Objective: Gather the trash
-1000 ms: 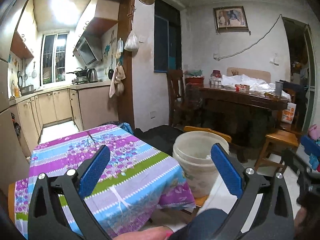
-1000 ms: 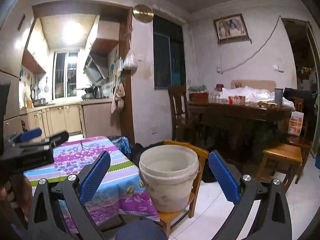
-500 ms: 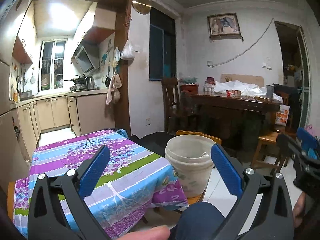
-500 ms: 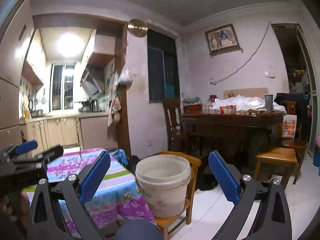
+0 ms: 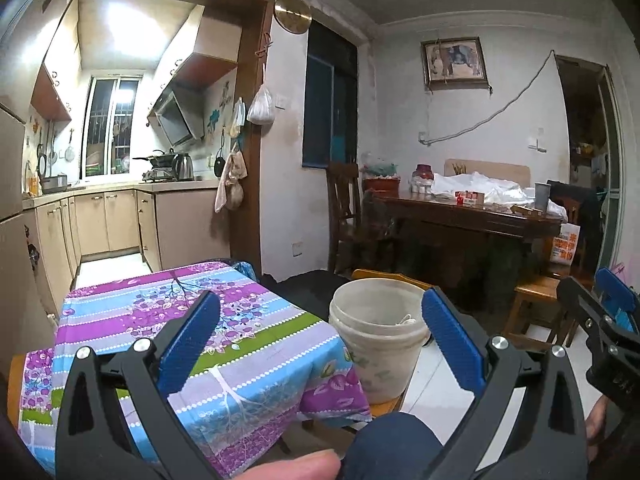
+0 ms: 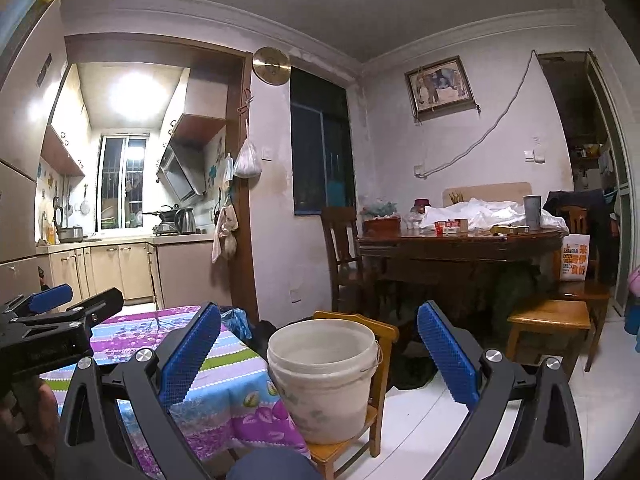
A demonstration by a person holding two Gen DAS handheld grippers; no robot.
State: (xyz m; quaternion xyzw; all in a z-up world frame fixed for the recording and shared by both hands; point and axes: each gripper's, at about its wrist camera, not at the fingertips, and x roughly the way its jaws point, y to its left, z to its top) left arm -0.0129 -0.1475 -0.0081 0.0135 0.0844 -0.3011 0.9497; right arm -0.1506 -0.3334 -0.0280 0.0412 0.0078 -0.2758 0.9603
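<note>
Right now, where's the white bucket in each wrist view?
Left wrist: white bucket lower centre-right, beside the floral tablecloth, partly behind the right finger.
Right wrist: bucket lower centre, on a wooden chair.
Shared landmark: framed picture on the wall.

White paper bag at right of frame, beside the dark wooden bench: orange print, of which only the Latin words "SHANGHAI" and "SNACK" are partly legible in the right wrist view, the large orange characters beside them being too blurred to read.
</note>
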